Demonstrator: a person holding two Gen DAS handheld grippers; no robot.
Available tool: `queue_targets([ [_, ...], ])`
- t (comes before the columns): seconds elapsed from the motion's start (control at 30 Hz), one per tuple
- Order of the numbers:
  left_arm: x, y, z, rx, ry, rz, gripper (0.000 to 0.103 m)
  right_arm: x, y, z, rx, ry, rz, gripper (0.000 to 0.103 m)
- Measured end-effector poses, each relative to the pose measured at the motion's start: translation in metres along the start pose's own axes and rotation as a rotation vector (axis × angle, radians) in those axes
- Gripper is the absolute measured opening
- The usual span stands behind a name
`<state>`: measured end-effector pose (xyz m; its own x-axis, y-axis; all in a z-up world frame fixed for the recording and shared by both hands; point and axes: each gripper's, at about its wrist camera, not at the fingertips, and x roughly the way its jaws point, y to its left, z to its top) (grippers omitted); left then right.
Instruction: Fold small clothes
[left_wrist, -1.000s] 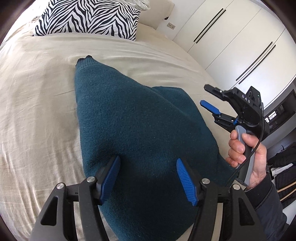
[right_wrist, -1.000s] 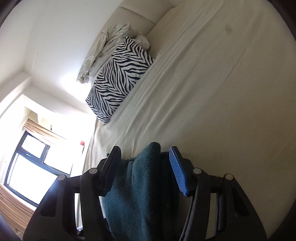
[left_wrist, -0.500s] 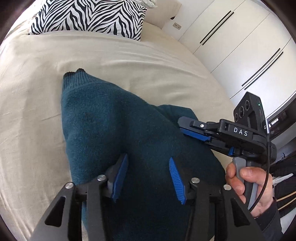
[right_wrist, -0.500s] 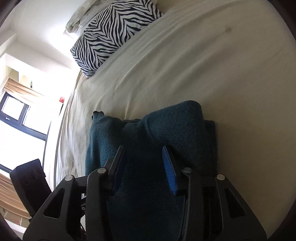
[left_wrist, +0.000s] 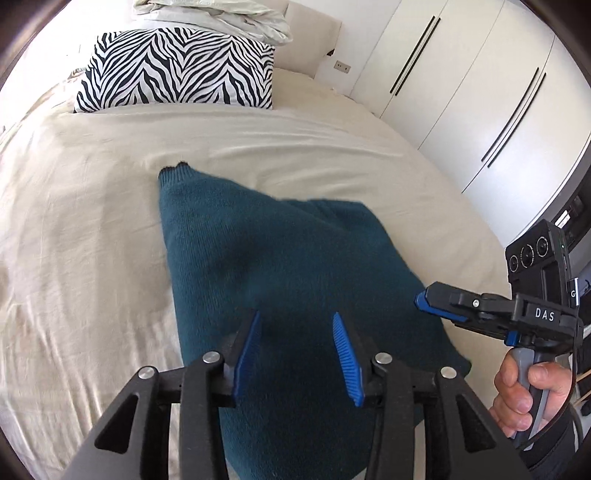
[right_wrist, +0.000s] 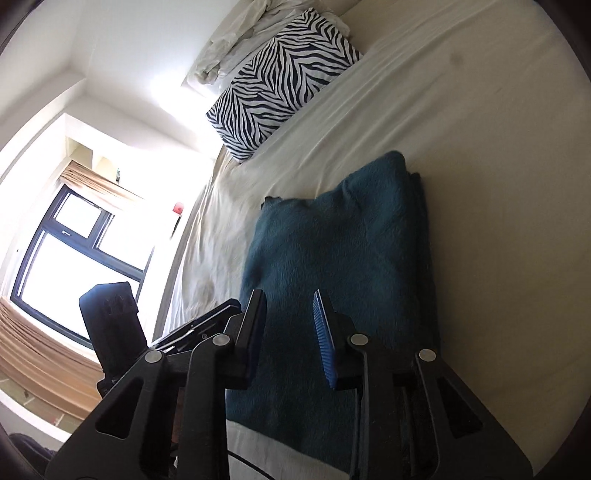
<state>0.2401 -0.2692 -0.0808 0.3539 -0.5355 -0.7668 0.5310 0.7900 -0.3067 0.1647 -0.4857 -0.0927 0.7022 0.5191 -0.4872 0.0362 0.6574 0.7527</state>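
A folded teal sweater (left_wrist: 288, 280) lies on the bed (left_wrist: 74, 258), its long axis running from the zebra pillow (left_wrist: 177, 70) back toward both tools. The left tool (left_wrist: 295, 350) hovers over its near end, jaws apart and empty; the right tool (right_wrist: 288, 332), also parted and holding nothing, sits off the sweater's right edge.

Both wrist cameras look down close over the folded teal knit garment (left_wrist: 288, 295) (right_wrist: 343, 266) toward the zebra-striped pillow (left_wrist: 177, 70) (right_wrist: 280, 88) beyond it, which both views share.
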Motion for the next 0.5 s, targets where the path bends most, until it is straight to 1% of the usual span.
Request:
queue_targets([
  [0.03,0.009,-0.001,-0.007,0.014,0.018,0.010,0.045,0.005,-0.007,-0.010,0.012,0.025,-0.030,0.035],
  [0.07,0.015,-0.001,-0.013,0.027,0.014,0.013,0.045,0.008,-0.021,-0.020,0.035,0.042,-0.057,0.035],
  [0.1,0.017,-0.001,-0.016,0.039,0.003,0.015,0.045,0.009,-0.037,-0.030,0.065,0.041,-0.027,0.033],
  [0.13,0.017,-0.002,-0.016,0.045,0.000,0.022,0.045,0.005,-0.048,-0.036,0.094,0.018,0.021,0.033],
  [0.17,0.013,-0.002,-0.014,0.038,-0.002,0.019,0.045,-0.001,-0.054,-0.041,0.122,-0.005,0.047,0.033],
  [0.2,0.007,0.000,-0.013,0.021,-0.010,0.003,0.046,-0.009,-0.053,-0.043,0.137,-0.020,0.044,0.035],
  [0.23,-0.001,0.003,-0.012,0.000,-0.027,-0.013,0.046,-0.018,-0.048,-0.045,0.130,-0.032,0.024,0.040],
  [0.27,-0.010,0.004,-0.013,-0.014,-0.051,-0.016,0.049,-0.028,-0.042,-0.047,0.112,-0.055,0.007,0.044],
  [0.3,-0.020,0.008,-0.014,-0.021,-0.080,-0.009,0.053,-0.038,-0.037,-0.047,0.097,-0.086,-0.005,0.054],
  [0.33,-0.029,0.012,-0.016,-0.030,-0.111,0.003,0.065,-0.048,-0.033,-0.047,0.086,-0.113,-0.011,0.061],
  [0.37,-0.035,0.018,-0.017,-0.047,-0.133,0.014,0.076,-0.056,-0.032,-0.045,0.082,-0.129,-0.019,0.064],
  [0.4,-0.036,0.025,-0.018,-0.067,-0.136,0.017,0.079,-0.062,-0.033,-0.041,0.087,-0.133,-0.034,0.066],
  [0.43,-0.032,0.033,-0.019,-0.091,-0.116,0.017,0.080,-0.064,-0.034,-0.036,0.091,-0.124,-0.047,0.066],
  [0.5,-0.019,0.051,-0.019,-0.167,-0.054,-0.006,0.080,-0.057,-0.038,-0.024,0.102,-0.064,-0.087,0.066],
])
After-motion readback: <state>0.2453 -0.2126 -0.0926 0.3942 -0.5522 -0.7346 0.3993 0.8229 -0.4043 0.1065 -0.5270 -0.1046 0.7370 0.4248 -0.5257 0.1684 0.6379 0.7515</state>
